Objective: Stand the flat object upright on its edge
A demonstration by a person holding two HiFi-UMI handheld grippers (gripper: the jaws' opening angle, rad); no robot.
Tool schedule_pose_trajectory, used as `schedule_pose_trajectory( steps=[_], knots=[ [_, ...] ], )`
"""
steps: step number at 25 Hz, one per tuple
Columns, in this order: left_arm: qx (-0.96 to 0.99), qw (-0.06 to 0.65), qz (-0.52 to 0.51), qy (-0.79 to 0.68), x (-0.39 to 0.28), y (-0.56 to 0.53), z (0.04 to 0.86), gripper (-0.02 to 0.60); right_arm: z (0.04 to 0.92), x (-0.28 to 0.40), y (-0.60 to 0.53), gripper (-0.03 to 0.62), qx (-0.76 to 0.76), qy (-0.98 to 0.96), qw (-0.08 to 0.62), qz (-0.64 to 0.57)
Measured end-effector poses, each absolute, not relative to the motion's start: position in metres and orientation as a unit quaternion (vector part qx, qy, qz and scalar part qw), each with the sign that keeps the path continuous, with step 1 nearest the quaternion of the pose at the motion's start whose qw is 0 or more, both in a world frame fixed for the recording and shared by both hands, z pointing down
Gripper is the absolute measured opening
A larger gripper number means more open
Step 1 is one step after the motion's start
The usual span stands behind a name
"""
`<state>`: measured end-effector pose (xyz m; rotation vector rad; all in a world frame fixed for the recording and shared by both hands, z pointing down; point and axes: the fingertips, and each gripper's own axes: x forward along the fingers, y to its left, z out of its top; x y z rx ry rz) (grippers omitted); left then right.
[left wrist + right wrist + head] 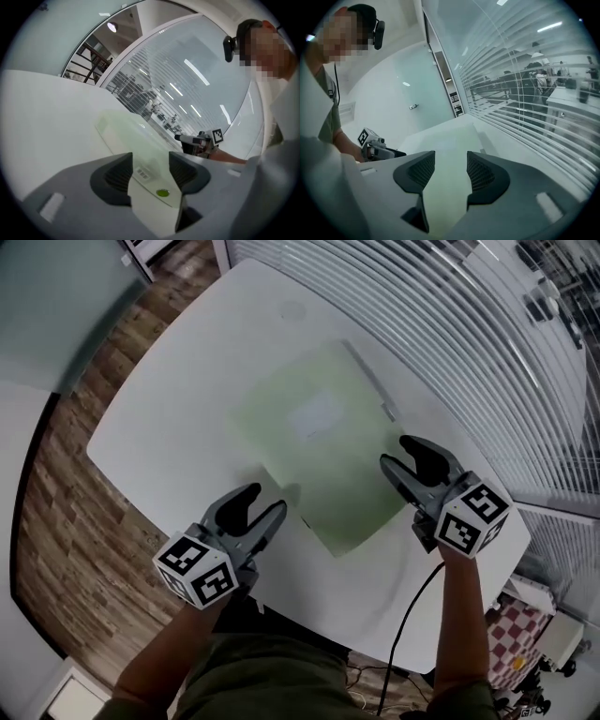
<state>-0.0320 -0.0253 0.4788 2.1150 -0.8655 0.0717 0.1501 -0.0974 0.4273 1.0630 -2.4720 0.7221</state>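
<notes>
Folder [319, 451]: pale green, flat on the surface [187, 399], long axis running away from the person; near end flanked by left tongs [265, 501] and right tongs [401, 452], both released, gripping nothing, about equally near.

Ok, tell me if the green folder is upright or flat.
Flat: the folder lies face-up on the table, its whole face and label showing from above.

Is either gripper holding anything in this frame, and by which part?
Nothing is held. The left gripper and right gripper both stand open at the near edges of the pale green folder, which lies flat on the table.
</notes>
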Motion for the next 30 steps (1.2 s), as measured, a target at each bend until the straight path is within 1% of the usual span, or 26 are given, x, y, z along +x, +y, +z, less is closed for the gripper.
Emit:
schedule_pose_trajectory(
  steps=[8,10,12,16,19,22,27,30],
  knots=[
    [0.821,0.443,0.018,-0.361,-0.026,-0.027,0.492,0.311,0.438,0.152,-0.112,0.253,0.353,-0.878,0.204,0.252],
    [0.815,0.454,0.016,-0.360,-0.024,-0.028,0.495,0.323,0.443,0.152,-0.116,0.278,0.345,-0.878,0.213,0.255],
    [0.813,0.459,0.016,-0.358,-0.022,-0.029,0.498,0.332,0.448,0.152,-0.121,0.320,0.334,-0.878,0.225,0.260],
    [0.808,0.467,0.019,-0.359,-0.017,-0.033,0.502,0.357,0.459,0.153,-0.128,0.362,0.312,-0.878,0.245,0.267],
    [0.800,0.477,0.015,-0.364,-0.016,-0.038,0.502,0.392,0.465,0.153,-0.132,0.397,0.293,-0.878,0.258,0.278],
    [0.789,0.493,0.013,-0.366,-0.011,-0.036,0.505,0.417,0.470,0.155,-0.134,0.417,0.274,-0.877,0.268,0.290],
    [0.773,0.519,0.010,-0.365,-0.010,-0.041,0.508,0.422,0.479,0.148,-0.138,0.441,0.231,-0.875,0.297,0.304],
    [0.765,0.528,0.026,-0.368,-0.008,-0.042,0.516,0.422,0.489,0.144,-0.139,0.442,0.206,-0.873,0.311,0.313]
  ],
)
